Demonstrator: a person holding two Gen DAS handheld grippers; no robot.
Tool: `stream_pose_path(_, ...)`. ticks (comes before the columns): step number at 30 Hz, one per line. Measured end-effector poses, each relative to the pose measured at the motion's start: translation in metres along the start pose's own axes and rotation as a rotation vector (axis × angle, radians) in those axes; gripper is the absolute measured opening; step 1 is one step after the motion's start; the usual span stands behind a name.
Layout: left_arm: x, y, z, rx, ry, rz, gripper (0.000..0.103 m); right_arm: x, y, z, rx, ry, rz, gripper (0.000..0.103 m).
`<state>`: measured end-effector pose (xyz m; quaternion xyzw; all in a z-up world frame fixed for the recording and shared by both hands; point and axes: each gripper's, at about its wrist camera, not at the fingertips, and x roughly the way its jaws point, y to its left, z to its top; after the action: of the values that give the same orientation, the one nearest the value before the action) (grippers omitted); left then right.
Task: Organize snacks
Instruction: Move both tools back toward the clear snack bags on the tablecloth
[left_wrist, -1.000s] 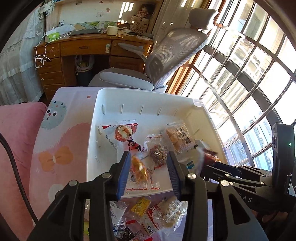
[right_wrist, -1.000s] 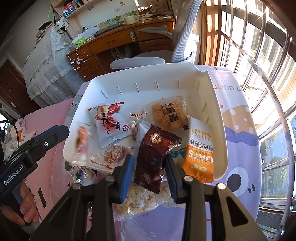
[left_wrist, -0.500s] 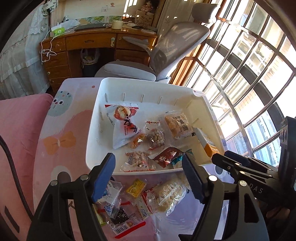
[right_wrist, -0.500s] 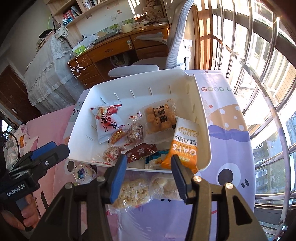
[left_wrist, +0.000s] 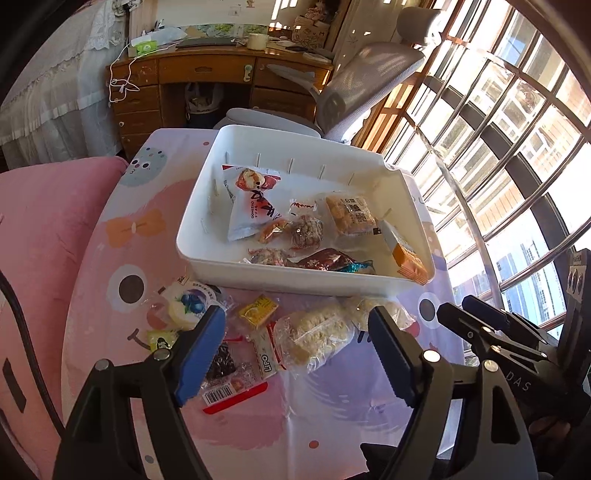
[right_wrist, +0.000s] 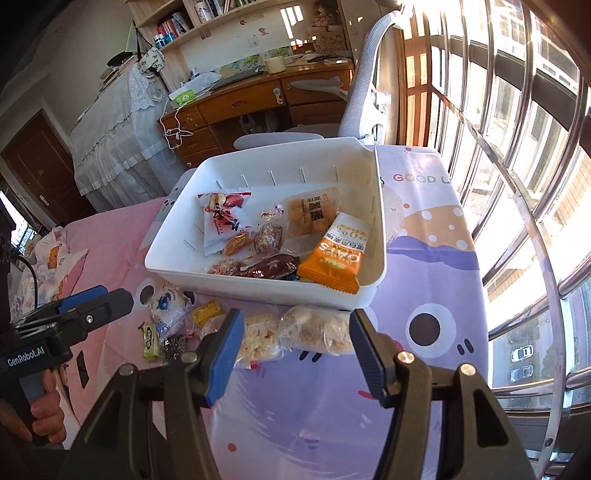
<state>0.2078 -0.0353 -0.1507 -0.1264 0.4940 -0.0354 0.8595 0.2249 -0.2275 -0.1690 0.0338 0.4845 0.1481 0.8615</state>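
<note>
A white bin (left_wrist: 295, 284) (right_wrist: 258, 291) on the cartoon tablecloth holds several snacks. Among them are a white-red packet (left_wrist: 251, 206), a small orange snack (left_wrist: 273, 230), a dark red wrapper (right_wrist: 273, 267) and an orange oats packet (right_wrist: 332, 258). Loose snacks lie in front of it: clear rice-cake packs (left_wrist: 314, 336) (right_wrist: 317, 328), a blueberry packet (left_wrist: 190, 301) and a yellow packet (left_wrist: 258, 310). My left gripper (left_wrist: 295, 332) hovers above the loose pile, jaws opening, nothing between them. My right gripper (right_wrist: 297, 325) hangs over the rice-cake packs, jaws also opening and empty.
A grey office chair (left_wrist: 362, 85) and a wooden desk (left_wrist: 207, 70) stand behind the table. Barred windows (right_wrist: 517, 147) run along the right. A pink cushion (left_wrist: 44, 229) borders the table's left edge. A hand (right_wrist: 40, 417) grips the left tool's handle.
The left gripper let go of the small orange snack and the right let go of the dark red wrapper; both now lie in the bin. Both grippers opened and pulled back over the loose pile.
</note>
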Motion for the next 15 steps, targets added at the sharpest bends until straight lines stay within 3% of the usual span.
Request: stream_pose_path(15, 0.008, -0.028, -0.045, -0.091, 0.115, 0.068, 0.08, -0.019, -0.016, -0.05, -0.172, -0.033, 0.001, 0.068)
